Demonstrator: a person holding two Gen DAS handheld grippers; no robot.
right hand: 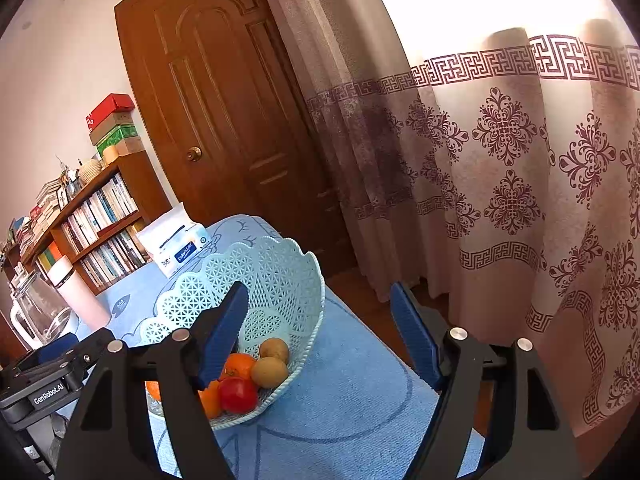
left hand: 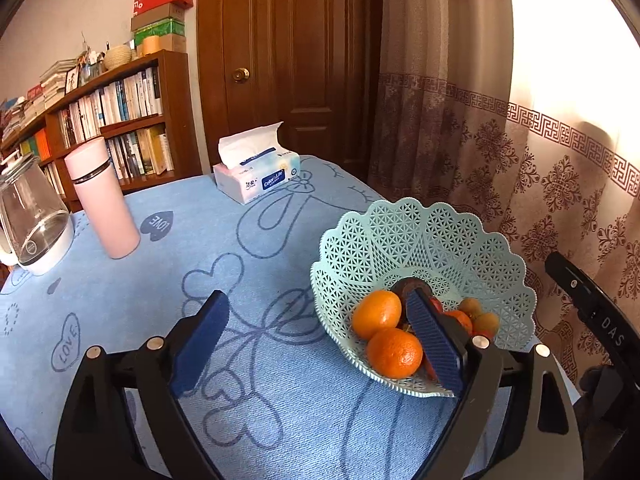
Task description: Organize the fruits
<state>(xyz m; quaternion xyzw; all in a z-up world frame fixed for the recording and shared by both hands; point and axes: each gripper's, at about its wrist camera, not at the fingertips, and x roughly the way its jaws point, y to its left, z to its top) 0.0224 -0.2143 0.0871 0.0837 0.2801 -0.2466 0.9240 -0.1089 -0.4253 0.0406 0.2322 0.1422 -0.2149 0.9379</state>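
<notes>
A pale green lattice basket (left hand: pixel 440 232) (right hand: pixel 280 272) stands on the blue tablecloth near the table's right edge. It holds two oranges (left hand: pixel 376 314) (left hand: pixel 394 354), a dark fruit (left hand: pixel 408 286), a red fruit (right hand: pixel 238 394) and two yellow-brown fruits (right hand: pixel 270 372) (right hand: pixel 274 350). My left gripper (left hand: pixel 318 300) is open and holds nothing; its right finger (left hand: pixel 434 340) hangs over the basket beside the oranges. My right gripper (right hand: pixel 320 296) is open and empty too, with its left finger (right hand: pixel 224 332) in front of the basket's near wall.
A pink flask (left hand: pixel 104 200), a glass kettle (left hand: pixel 32 224) and a tissue pack (left hand: pixel 256 176) stand at the far left and back of the table. Bookshelf (left hand: pixel 112 120), door and curtain (right hand: pixel 500 180) lie beyond. The table edge runs close behind the basket.
</notes>
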